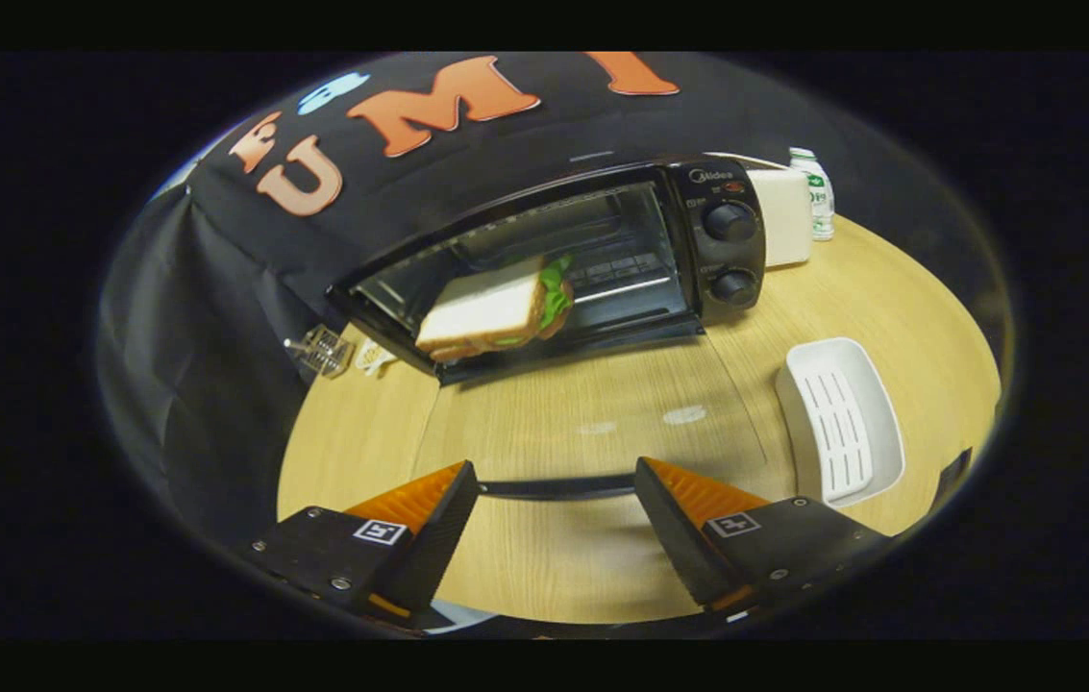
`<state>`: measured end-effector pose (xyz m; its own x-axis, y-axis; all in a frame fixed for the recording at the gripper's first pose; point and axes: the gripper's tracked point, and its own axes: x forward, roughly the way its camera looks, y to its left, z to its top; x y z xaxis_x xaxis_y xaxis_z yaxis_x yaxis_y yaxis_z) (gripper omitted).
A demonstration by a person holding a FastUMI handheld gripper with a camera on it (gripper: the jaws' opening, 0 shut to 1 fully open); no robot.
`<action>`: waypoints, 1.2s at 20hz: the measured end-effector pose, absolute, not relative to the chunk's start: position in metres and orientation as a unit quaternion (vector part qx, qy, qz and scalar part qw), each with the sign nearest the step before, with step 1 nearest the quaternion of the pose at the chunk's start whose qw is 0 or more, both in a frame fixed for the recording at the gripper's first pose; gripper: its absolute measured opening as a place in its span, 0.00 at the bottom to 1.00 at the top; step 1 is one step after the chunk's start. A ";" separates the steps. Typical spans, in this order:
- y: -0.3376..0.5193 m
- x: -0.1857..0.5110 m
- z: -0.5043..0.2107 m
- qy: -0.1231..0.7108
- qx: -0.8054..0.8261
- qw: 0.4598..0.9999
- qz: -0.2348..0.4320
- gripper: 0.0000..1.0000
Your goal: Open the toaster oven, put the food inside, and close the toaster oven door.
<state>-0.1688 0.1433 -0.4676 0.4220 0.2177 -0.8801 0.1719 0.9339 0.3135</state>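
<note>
One sandwich (491,312), lying inside the one toaster oven (698,183) on its rack. Judged two steps done, closing left. One glass door (582,423) folded down flat towards the gripper (556,469), its one dark handle (554,487) stretching between the fingertips. Jaws spread wide, pressing on nothing. Next, probably: hook under the handle and swing the door up until shut, steadily, without jolting the oven. Also counted on the table (909,308): two knobs (729,221), one white slotted dish (842,418), one small bottle (818,192).
</note>
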 end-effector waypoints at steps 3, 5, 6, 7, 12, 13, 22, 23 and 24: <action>0.144 -0.190 -0.486 0.562 0.151 0.813 0.021 0.97; 0.145 -0.198 -0.501 0.575 0.133 0.807 0.018 0.98; 0.144 -0.198 -0.508 0.576 0.120 0.809 0.015 0.98; 0.144 -0.199 -0.515 0.581 0.110 0.806 0.012 0.98; 0.153 -0.193 -0.532 0.579 0.067 0.812 0.005 0.97; 0.152 -0.191 -0.532 0.578 0.046 0.814 0.007 0.98; 0.155 -0.137 -0.486 0.517 0.040 0.855 0.012 0.98; 0.156 -0.125 -0.480 0.509 0.042 0.860 0.014 0.98; 0.156 -0.113 -0.474 0.504 0.044 0.862 0.015 0.98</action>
